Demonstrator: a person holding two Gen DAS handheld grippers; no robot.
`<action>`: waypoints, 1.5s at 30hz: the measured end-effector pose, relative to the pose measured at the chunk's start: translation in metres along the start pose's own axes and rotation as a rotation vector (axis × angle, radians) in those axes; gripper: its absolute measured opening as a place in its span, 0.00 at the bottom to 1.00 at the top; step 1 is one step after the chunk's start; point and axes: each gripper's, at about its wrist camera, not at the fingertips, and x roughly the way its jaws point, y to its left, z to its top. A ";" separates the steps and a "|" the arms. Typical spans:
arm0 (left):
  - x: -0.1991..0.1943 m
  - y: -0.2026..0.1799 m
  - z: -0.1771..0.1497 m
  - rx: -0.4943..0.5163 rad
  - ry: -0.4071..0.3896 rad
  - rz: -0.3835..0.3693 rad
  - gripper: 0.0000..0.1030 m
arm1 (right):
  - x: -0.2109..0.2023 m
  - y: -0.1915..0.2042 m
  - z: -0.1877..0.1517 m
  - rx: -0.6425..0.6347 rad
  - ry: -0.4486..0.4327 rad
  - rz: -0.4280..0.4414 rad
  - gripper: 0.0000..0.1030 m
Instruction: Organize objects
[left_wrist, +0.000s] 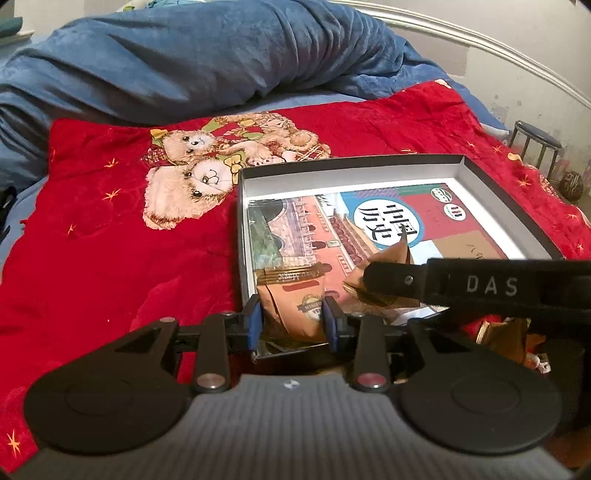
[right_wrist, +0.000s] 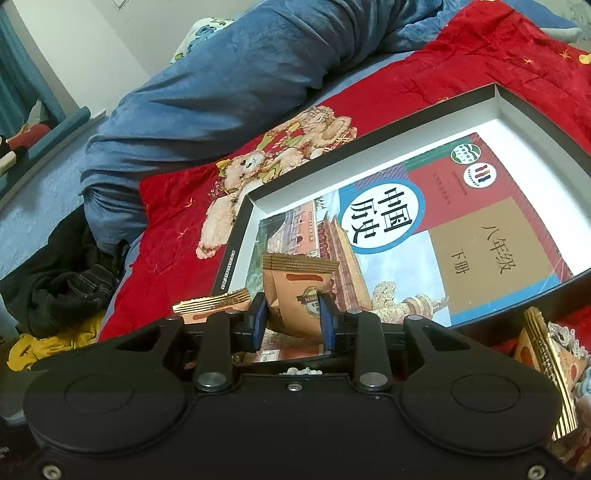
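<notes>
My right fingers (right_wrist: 292, 319) pinch an orange snack packet (right_wrist: 295, 291) over the near edge of the shallow box (right_wrist: 373, 136). My left fingers (left_wrist: 293, 319) straddle another packet (left_wrist: 295, 301) inside its near corner; I cannot tell if they grip. Both sit above the history textbook (right_wrist: 461, 221), box on the bed's red blanket (left_wrist: 110, 229).

Box (right_wrist: 369, 136) far half lies open above the book (right_wrist: 480, 240); snack packets (left_wrist: 295, 302) crowd its near edge.

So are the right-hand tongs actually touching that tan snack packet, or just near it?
Touching. The right wrist view shows the right tongs with both blue pads pressed against the sides of the tan snack packet, holding it upright over the box.
</notes>
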 end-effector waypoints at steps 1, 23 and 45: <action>0.000 -0.002 0.000 0.007 -0.005 0.004 0.38 | 0.000 -0.001 0.001 0.010 -0.002 0.006 0.28; -0.016 -0.029 -0.007 0.215 -0.129 0.119 0.73 | -0.048 0.018 0.006 -0.079 -0.182 0.014 0.42; -0.108 -0.006 0.038 -0.016 -0.324 -0.285 0.75 | -0.273 0.085 -0.055 -0.107 -0.403 -0.361 0.93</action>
